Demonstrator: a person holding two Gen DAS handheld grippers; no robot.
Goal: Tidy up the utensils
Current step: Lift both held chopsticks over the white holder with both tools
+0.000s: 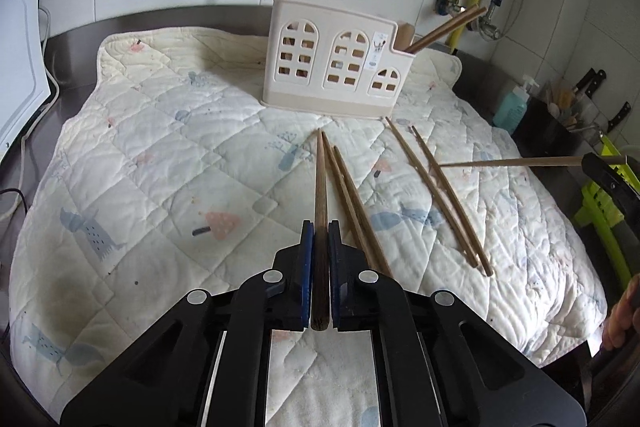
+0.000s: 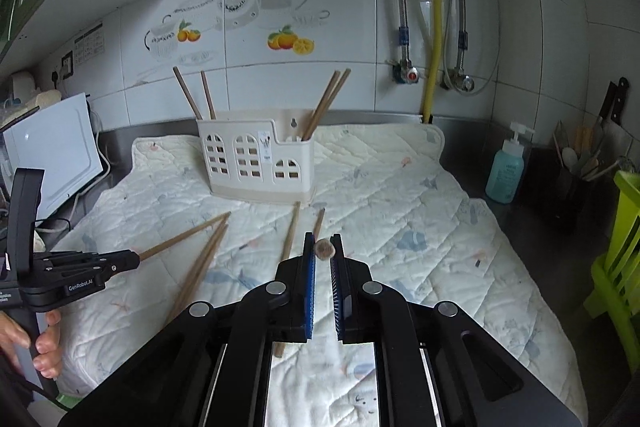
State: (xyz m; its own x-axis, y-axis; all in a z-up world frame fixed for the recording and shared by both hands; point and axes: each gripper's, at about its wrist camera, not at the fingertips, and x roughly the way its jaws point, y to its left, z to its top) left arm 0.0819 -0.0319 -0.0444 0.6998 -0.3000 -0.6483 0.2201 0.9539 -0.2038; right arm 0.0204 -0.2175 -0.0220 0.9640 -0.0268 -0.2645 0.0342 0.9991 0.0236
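Note:
A cream utensil holder (image 1: 332, 67) (image 2: 256, 159) with arched cut-outs stands at the back of the quilted mat (image 1: 160, 155). Two chopsticks stand upright in its left end and two lean out of its right end. My left gripper (image 1: 319, 227) is shut on a dark wooden chopstick (image 1: 319, 179) that runs forward between the pads, its tip over the mat. Two loose chopsticks (image 1: 352, 203) lie just right of it, and two more (image 1: 440, 195) lie farther right. My right gripper (image 2: 323, 239) is shut on another chopstick (image 2: 324, 249), seen end-on between the pads.
A blue soap bottle (image 2: 505, 175) stands right of the mat, with a dark caddy of utensils (image 2: 576, 179), knives and a green rack (image 2: 616, 247) beyond it. A white appliance (image 2: 52, 163) and cables sit at the left. A person's hand (image 2: 44, 343) holds the left gripper's handle.

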